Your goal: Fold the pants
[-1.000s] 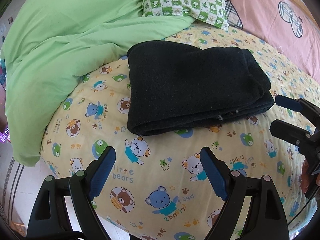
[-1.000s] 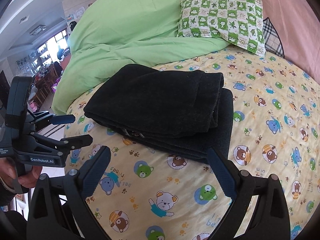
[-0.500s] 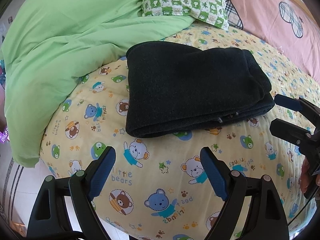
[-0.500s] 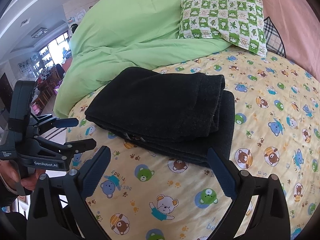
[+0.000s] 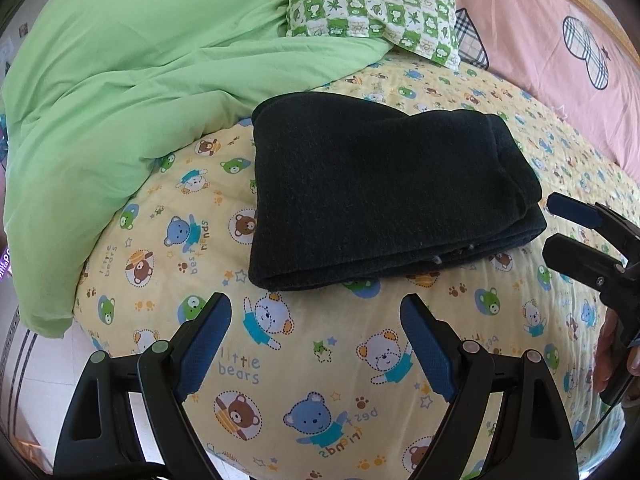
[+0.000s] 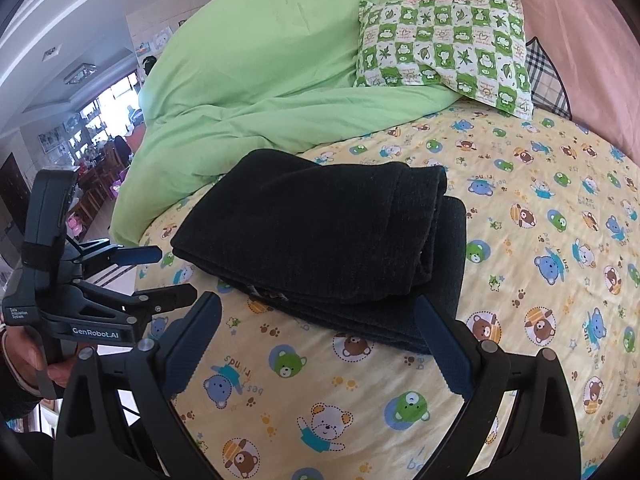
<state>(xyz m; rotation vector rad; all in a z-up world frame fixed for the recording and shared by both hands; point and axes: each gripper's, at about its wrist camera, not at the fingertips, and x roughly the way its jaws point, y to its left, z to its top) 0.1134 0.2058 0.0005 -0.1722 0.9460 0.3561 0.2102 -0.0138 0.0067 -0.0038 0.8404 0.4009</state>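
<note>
The folded black fleece pants (image 5: 380,196) lie on the yellow bear-print bed sheet (image 5: 320,360) at 12 o'clock. The left gripper (image 5: 316,344) and right gripper (image 6: 320,344) are both released, apart from the pants.

Green duvet (image 5: 120,92) beside checked pillow (image 5: 372,4), bear-print sheet (image 5: 304,360).

Folded black pants (image 5: 372,188) lie on a bear-print bed (image 5: 320,360) beside a green duvet (image 5: 120,92) and checked pillow (image 5: 376,4), with the left claw (image 5: 316,316) gaping empty and the right claw (image 5: 556,224) parted just beside them.
</note>
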